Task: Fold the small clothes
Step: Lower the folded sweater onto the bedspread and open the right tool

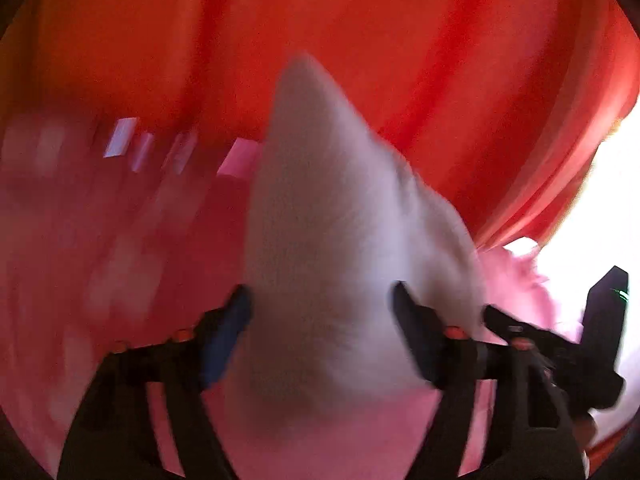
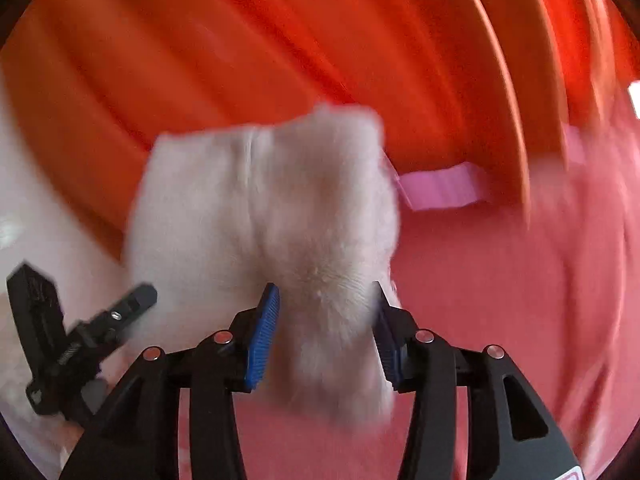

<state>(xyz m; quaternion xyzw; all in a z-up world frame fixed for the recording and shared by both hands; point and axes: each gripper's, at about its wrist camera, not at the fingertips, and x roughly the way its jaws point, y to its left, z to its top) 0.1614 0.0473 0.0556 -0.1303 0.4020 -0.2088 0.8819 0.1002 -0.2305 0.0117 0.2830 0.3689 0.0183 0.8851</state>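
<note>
A small white fluffy garment (image 1: pixel 332 220) fills the gap between the jaws of my left gripper (image 1: pixel 320 312) and rises as a blurred peak beyond them. It spreads wide at the pads without being pinched, so the jaws stand open around it. In the right wrist view the same white garment (image 2: pixel 264 208) hangs between the blue pads (image 2: pixel 262 340) of my right gripper (image 2: pixel 326 312), which are apart and loose on it. Each view catches the other tool at its edge: the right gripper (image 1: pixel 556 304) at lower right, the left gripper (image 2: pixel 86 284) at lower left.
A pleated orange-red fabric (image 2: pixel 280 40) covers the whole background. Below lies a pink surface (image 2: pixel 500 300), with a pink strip (image 2: pixel 444 190) at the fabric's foot. A bright white patch (image 1: pixel 612 200) glares at the right edge. Everything is motion-blurred.
</note>
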